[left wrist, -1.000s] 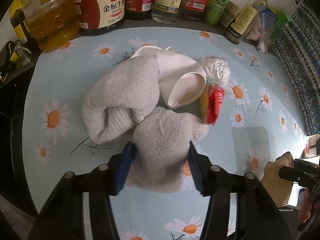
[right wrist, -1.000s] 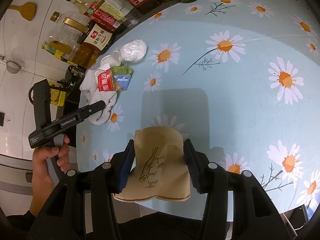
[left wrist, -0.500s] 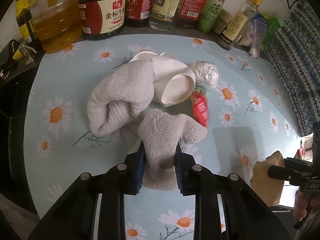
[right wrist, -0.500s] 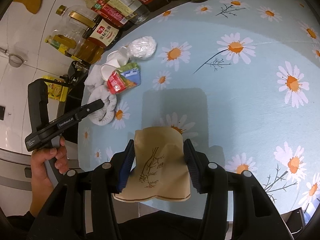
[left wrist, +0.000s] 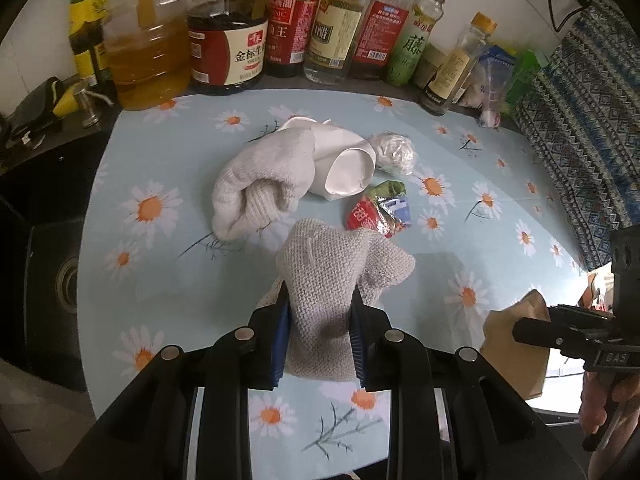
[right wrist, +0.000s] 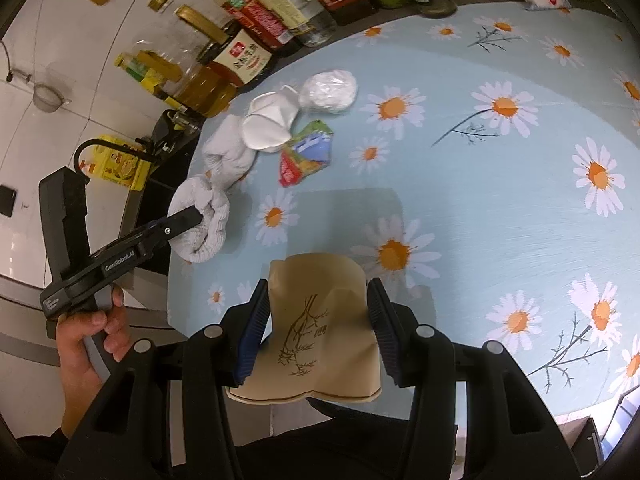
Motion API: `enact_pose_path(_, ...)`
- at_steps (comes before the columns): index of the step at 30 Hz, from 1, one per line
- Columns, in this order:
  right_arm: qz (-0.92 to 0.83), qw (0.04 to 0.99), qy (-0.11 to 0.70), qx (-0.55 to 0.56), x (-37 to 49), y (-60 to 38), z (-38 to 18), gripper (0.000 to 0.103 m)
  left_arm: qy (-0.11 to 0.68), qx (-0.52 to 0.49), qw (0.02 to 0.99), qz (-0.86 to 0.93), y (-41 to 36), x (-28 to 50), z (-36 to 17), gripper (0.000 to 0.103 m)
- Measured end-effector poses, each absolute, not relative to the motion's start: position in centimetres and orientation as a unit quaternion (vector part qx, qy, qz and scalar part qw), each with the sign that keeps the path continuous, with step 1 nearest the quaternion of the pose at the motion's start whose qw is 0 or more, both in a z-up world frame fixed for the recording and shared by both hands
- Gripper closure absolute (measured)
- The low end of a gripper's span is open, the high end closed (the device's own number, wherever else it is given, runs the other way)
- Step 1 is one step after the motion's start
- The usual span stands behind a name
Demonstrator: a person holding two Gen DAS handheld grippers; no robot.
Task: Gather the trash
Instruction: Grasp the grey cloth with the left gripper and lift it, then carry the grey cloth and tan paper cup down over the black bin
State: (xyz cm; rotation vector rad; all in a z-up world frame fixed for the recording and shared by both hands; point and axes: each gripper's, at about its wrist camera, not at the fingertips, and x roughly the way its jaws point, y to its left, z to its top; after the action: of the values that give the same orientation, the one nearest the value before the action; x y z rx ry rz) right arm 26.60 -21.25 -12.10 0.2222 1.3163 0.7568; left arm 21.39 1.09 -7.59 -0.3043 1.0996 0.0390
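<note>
- While the left wrist view looks down on the daisy-print surface (left wrist: 168, 160), the left tongs (left wrist: 320, 320) are clamped on a grey knitted cloth (left wrist: 332, 276), its pinched end raised off the surface.
- Beyond it lie a second, rolled grey cloth (left wrist: 264, 184), a crushed white paper cup (left wrist: 344, 164) touching that roll, a ball of clear wrap (left wrist: 394, 152) just beside the cup, and a red snack wrapper (left wrist: 378, 212) near the held cloth.
- Bottles of oil and sauce (left wrist: 228, 52) line the far edge.
- At the right edge the brown paper bag (left wrist: 516, 348) shows, held by the other tongs.
- Seen from the right wrist view, the right tongs (right wrist: 316, 332) grip the brown paper bag (right wrist: 316, 320) by its sides, at the near edge of the surface (right wrist: 500, 200).
- On the left a hand (right wrist: 86, 340) holds the left tongs (right wrist: 188, 218), closed on the grey cloth (right wrist: 202, 224).
- The cup (right wrist: 268, 124), wrap ball (right wrist: 330, 92) and wrapper (right wrist: 306, 156) lie beyond, well apart from the bag.
</note>
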Motion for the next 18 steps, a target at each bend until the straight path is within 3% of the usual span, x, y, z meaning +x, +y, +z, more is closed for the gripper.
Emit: enact_pose_path(18, 0.381, 0.712, 0.587, 0.064, 20.6, -16.4, -11.1, 0.053, 0.499, -0.165, 0.851, 0.020, 1.5, 12.1, -5.8, 0.078)
